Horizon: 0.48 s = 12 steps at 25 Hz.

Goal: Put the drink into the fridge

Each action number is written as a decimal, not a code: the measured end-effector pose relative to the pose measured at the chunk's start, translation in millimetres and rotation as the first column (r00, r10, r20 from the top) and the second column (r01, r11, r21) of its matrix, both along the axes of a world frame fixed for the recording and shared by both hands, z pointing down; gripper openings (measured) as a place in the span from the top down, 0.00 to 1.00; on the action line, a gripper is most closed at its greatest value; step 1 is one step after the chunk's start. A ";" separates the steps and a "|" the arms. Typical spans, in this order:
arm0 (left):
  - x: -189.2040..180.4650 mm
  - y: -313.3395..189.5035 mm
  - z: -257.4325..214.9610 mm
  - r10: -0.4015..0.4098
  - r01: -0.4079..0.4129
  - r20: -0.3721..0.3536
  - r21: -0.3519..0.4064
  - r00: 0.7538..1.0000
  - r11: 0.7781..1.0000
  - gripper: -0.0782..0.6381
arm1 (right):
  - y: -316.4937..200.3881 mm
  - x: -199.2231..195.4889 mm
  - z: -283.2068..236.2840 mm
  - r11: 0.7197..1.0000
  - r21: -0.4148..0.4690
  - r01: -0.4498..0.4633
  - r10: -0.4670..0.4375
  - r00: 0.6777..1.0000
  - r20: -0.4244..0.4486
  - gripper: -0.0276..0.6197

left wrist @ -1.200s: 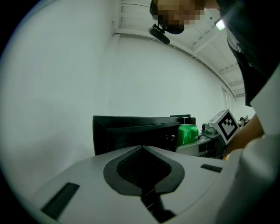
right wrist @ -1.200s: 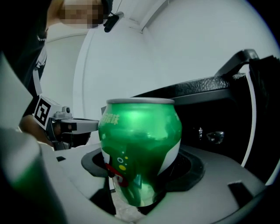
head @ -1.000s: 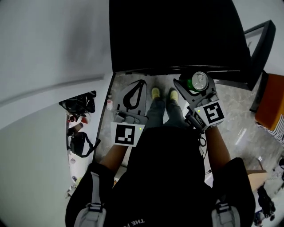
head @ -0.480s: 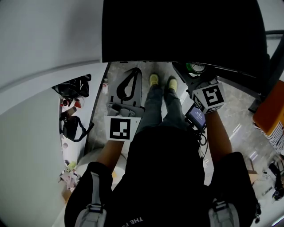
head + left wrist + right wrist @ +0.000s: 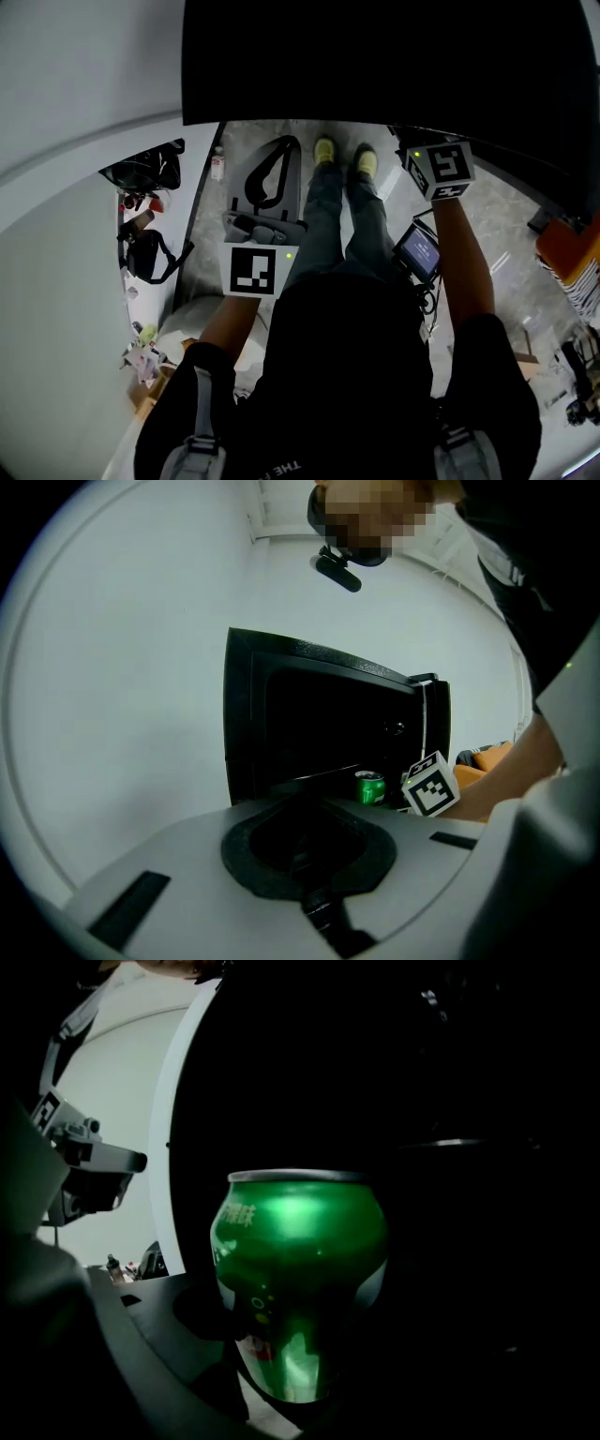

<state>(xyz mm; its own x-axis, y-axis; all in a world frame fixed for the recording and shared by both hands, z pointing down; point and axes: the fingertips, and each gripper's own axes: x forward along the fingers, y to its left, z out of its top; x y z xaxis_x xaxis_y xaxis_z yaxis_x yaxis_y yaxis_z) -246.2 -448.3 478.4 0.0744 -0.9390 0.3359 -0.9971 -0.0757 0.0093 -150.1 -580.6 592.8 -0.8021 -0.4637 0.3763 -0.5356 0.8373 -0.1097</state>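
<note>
Drink can (image 5: 295, 1297) gripped in right hand-held gripper (image 5: 281, 1354), positioned at open fridge (image 5: 281, 724) mouth, not yet shelved or released; left hand-held gripper (image 5: 284, 150) closed, empty.

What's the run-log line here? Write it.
right gripper: shut on green can | green can: upright, at open fridge | left gripper: shut, empty | status: not released

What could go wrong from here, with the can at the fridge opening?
The green can is at the dark fridge opening, and a shelf edge lies near its top height: it may knock against it. The jaws seem to grip only its lower part, so a knock could tilt it.
</note>
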 end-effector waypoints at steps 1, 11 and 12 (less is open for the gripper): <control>0.1 1.0 2.1 -0.003 0.003 -0.003 -0.005 1.000 1.000 0.87 | -6.5 -0.4 6.2 1.000 0.018 -0.015 0.015 1.000 -0.007 0.43; 8.2 7.7 6.3 0.000 0.001 0.007 -0.036 1.000 0.999 0.87 | -48.8 13.7 54.9 0.986 0.070 -0.154 0.158 0.986 -0.052 0.44; 9.4 7.2 5.9 0.007 -0.006 0.011 -0.034 1.000 0.999 0.87 | -50.1 15.7 57.6 0.984 0.070 -0.162 0.166 0.984 -0.060 0.44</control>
